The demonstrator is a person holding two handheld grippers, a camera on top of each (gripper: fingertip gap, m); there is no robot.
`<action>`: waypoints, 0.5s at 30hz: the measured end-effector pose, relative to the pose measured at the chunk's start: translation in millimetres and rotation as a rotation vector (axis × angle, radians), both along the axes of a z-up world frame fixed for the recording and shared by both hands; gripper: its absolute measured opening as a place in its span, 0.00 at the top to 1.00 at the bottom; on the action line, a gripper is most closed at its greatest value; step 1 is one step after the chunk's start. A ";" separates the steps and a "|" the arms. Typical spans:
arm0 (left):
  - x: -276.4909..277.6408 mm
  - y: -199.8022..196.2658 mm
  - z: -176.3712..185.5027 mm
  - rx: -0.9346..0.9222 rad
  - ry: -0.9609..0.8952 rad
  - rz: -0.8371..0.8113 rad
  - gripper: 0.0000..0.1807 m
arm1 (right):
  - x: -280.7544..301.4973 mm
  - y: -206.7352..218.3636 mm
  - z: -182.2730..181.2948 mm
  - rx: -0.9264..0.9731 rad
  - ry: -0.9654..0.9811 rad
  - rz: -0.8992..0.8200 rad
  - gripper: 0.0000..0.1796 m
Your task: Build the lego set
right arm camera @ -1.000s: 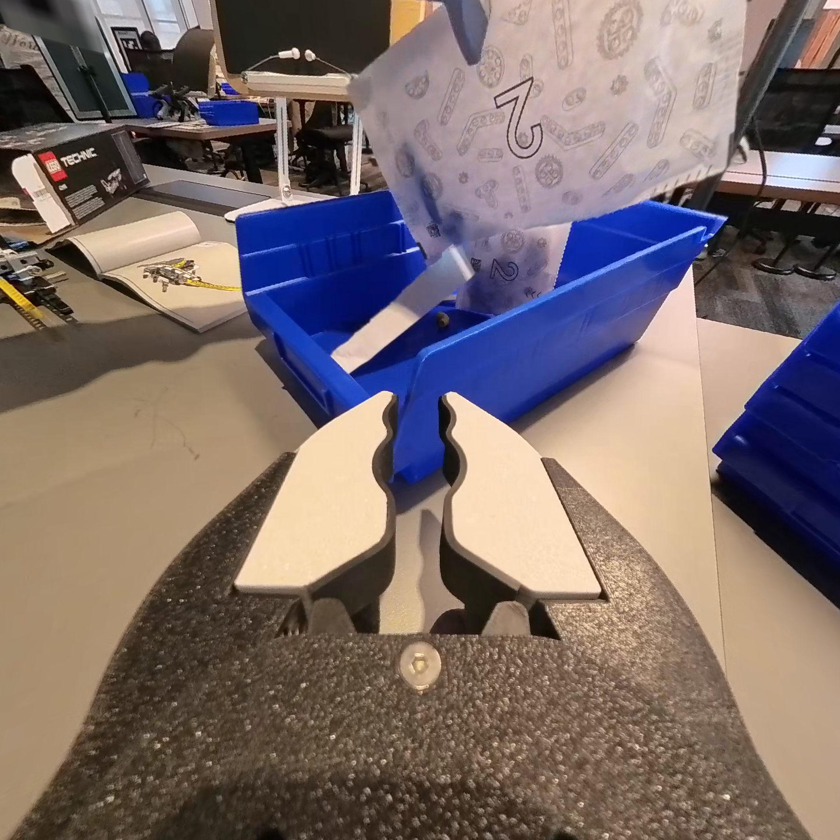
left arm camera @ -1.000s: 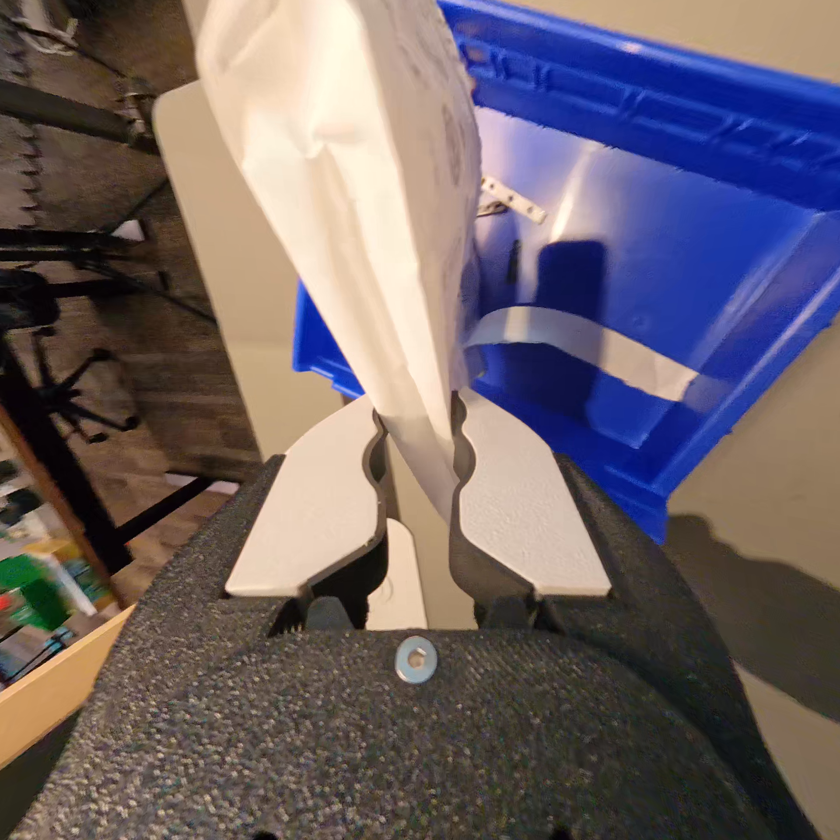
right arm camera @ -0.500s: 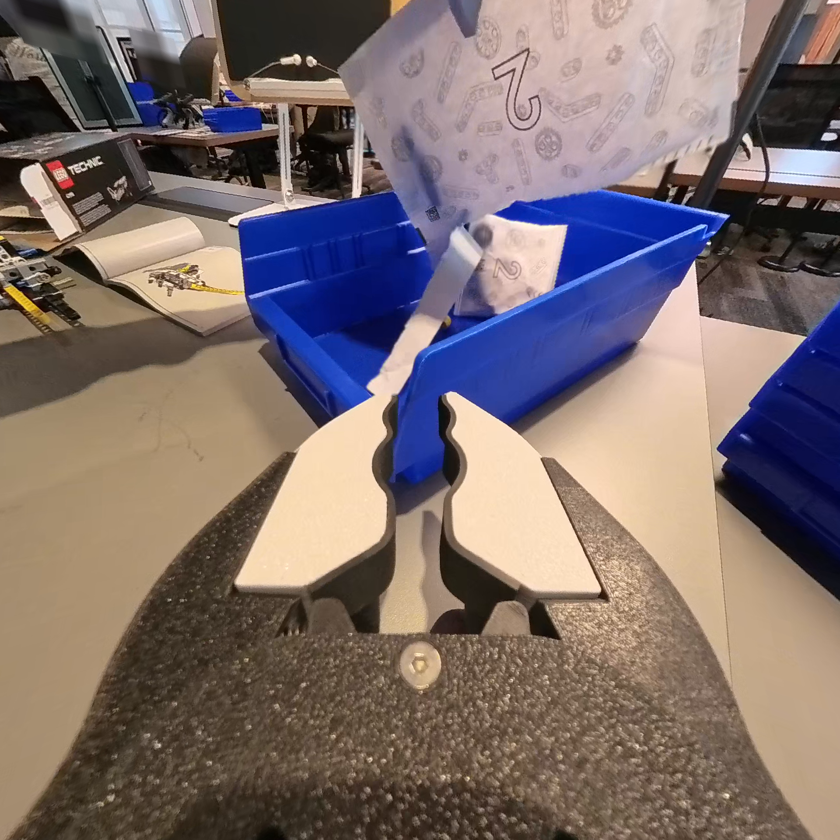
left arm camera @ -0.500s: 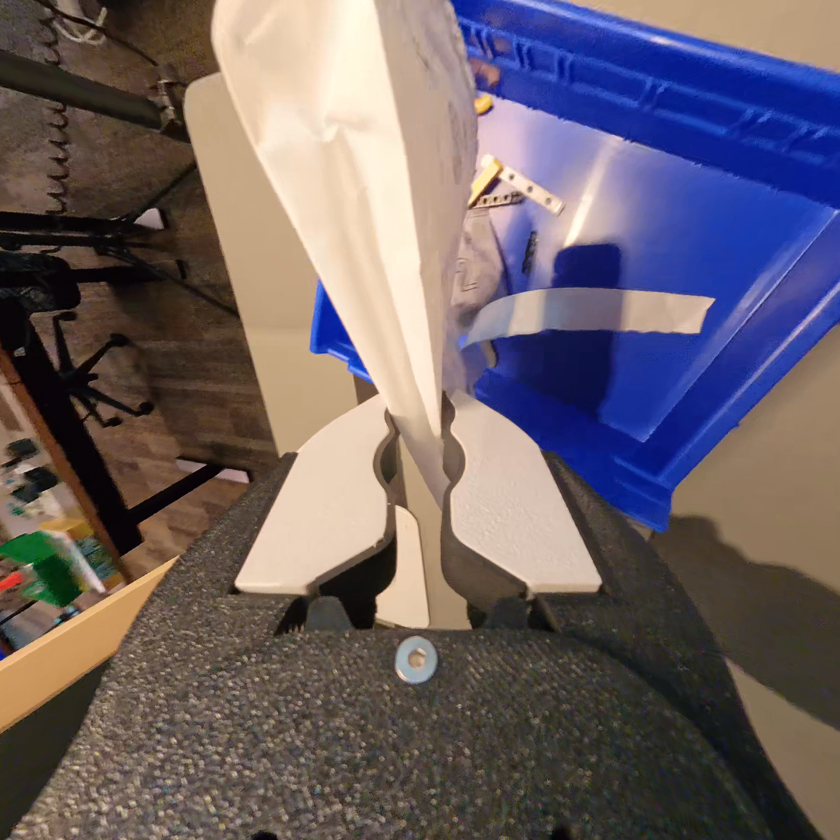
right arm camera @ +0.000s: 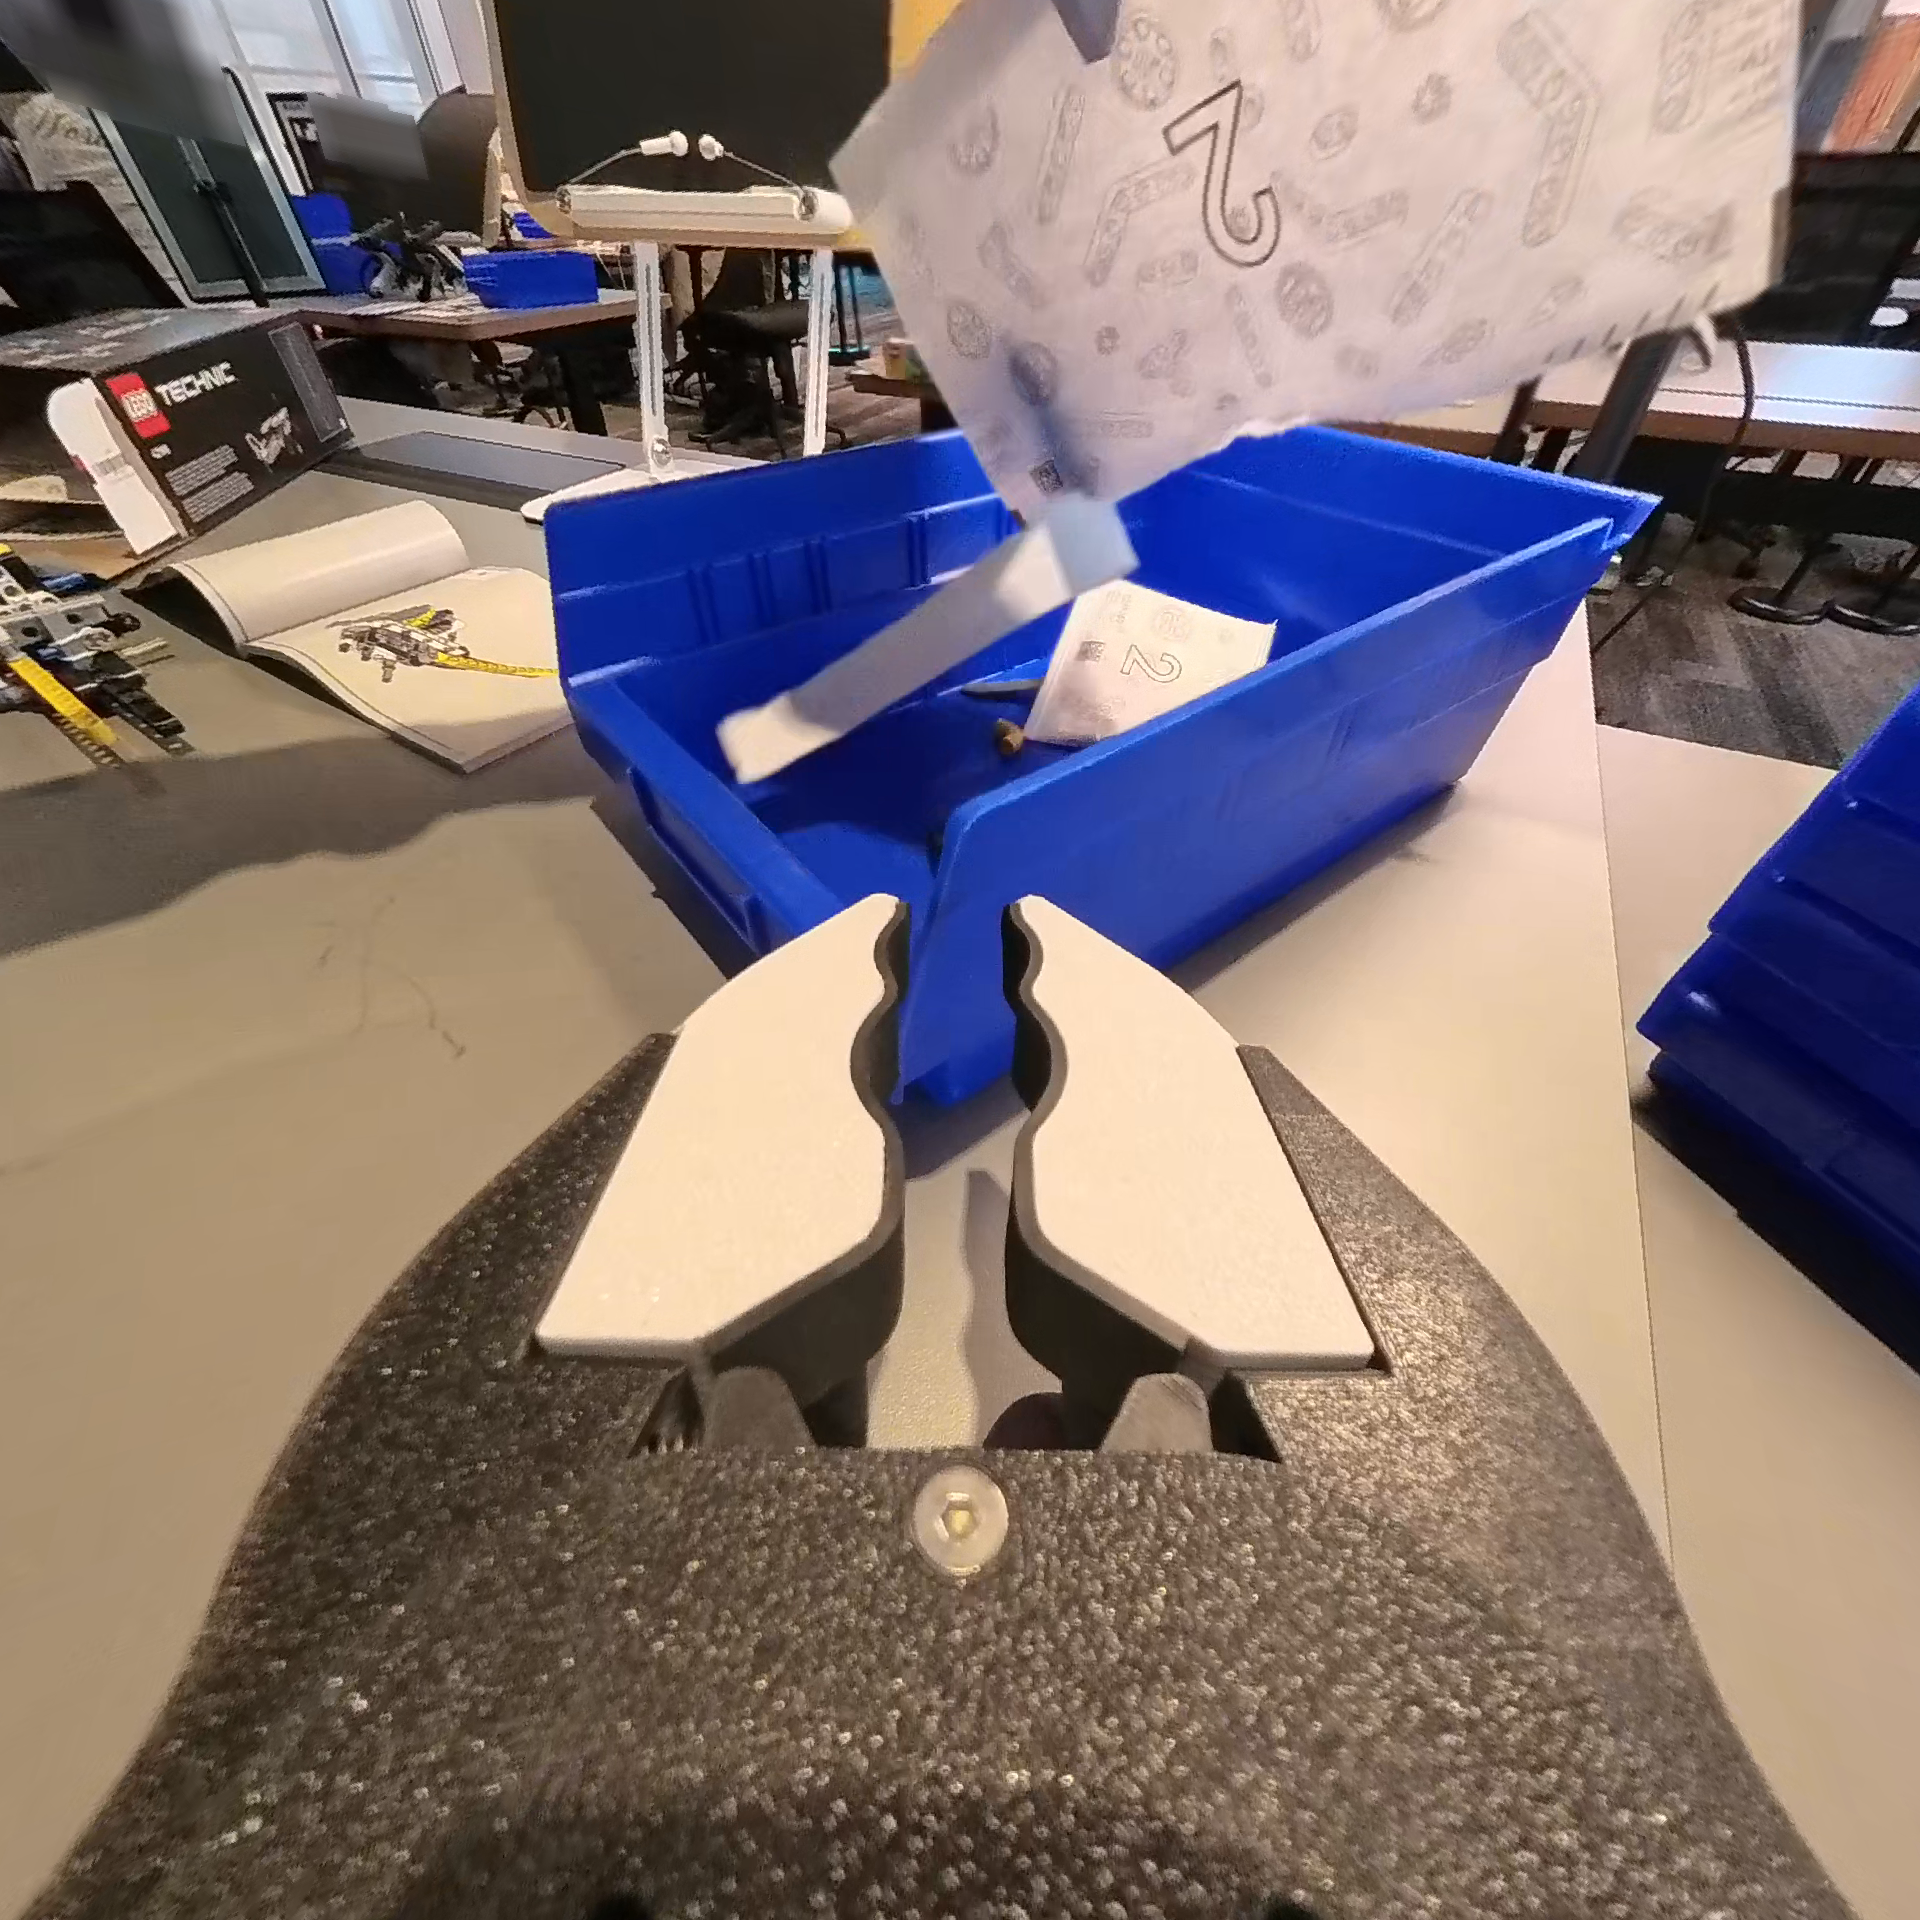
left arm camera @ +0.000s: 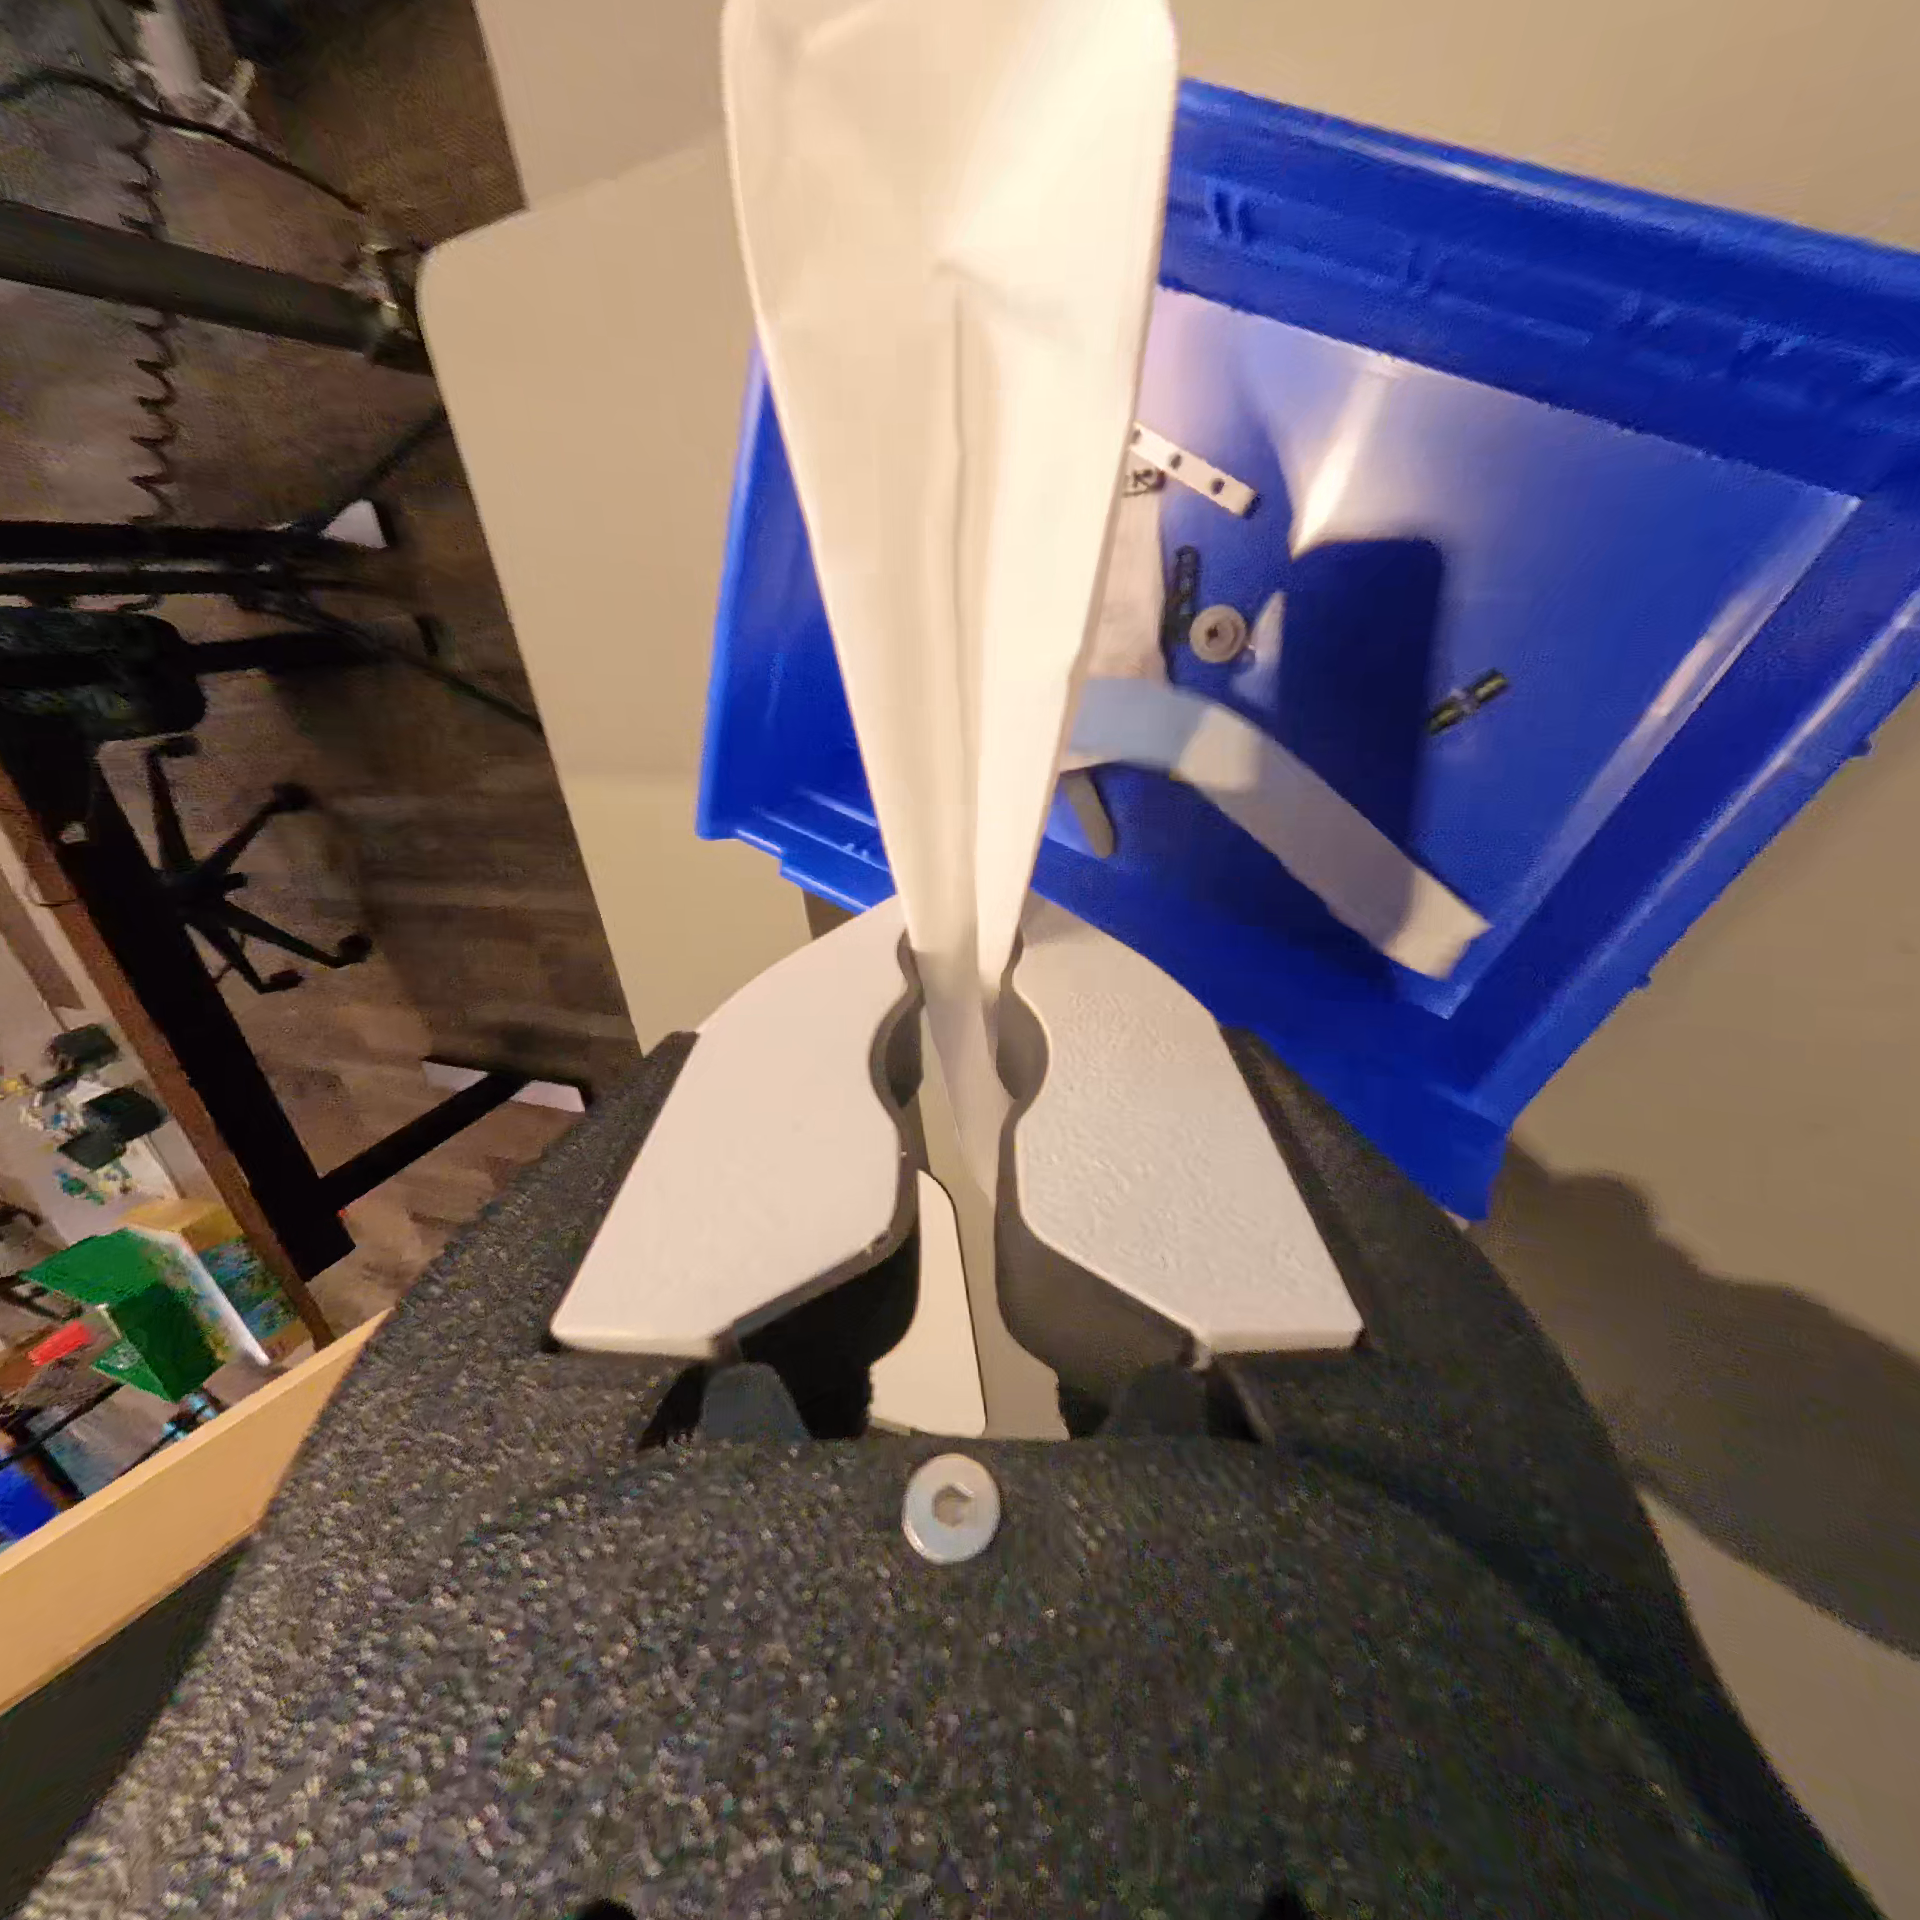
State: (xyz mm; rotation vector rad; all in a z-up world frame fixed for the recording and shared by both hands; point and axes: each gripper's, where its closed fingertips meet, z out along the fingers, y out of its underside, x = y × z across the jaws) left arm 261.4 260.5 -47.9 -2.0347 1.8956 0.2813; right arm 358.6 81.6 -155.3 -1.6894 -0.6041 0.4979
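The left gripper [left arm camera: 958, 966], two pale grey fingers on a black textured body, is pressed together on a corner of a large white paper bag printed with faint grey part outlines [left arm camera: 945, 436], which it holds up in the air above the open blue plastic bin [left arm camera: 1558, 312]. In the right wrist view the same paper bag [right arm camera: 1351, 229] hangs tilted over the blue plastic bin [right arm camera: 1247, 821], its lower torn edge pointing down into the bin, and a long white strip of torn paper [right arm camera: 894, 665] dangles from it, slanting toward the bin's floor. Inside the bin lie a smaller white paper packet [right arm camera: 1148, 665], a small brown piece [right arm camera: 1006, 736] just beside it, and, seen from the left wrist view, a pale grey holed beam [left arm camera: 1190, 480], a round grey piece [left arm camera: 1218, 630] and a short dark piece [left arm camera: 1467, 701] scattered on the blue floor. The right gripper [right arm camera: 956, 925] holds nothing; its pale grey fingers are slightly spread, with a narrow gap between the tips, low over the grey table [right arm camera: 312, 1039] and pointing at the near corner of the bin. To the left on the table lie an open instruction booklet [right arm camera: 384, 623], a black cardboard set box [right arm camera: 197, 416] behind it, and a partly built black and yellow model [right arm camera: 62, 665] at the edge. A stack of blue bins [right arm camera: 1808, 987] stands to the right.
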 end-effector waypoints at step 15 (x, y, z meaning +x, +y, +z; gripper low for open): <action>1.1 2.2 -9.9 0.074 0.134 -0.063 0.95 | -0.8 -0.8 0.5 -0.002 0.010 0.007 0.91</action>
